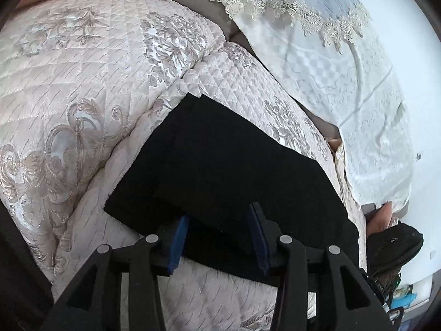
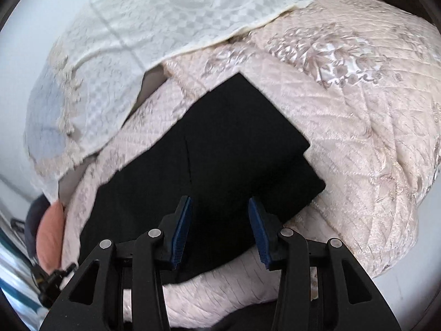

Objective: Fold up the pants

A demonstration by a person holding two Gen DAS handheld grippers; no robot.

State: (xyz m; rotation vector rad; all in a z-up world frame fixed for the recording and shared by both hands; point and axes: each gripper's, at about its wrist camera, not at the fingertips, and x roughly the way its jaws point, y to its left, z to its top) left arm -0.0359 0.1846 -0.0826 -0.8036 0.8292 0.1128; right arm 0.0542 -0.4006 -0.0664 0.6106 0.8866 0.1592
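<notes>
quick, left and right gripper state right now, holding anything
left gripper: open, holding nothing, above the black pants.
right gripper: open, holding nothing, above the pants.

I count one pair of black pants, folded flat on one quilted pink cover. Beyond the pants I see one white lace-edged cloth. Nearest my cameras, over the pants' near edge, are two grippers, left gripper and right gripper.

Black folded pants lying flat on a pink quilted cover. Right hand-held gripper poised over the near edge, blue pads parted, gripping nothing. White lace cloth draped beyond.
</notes>
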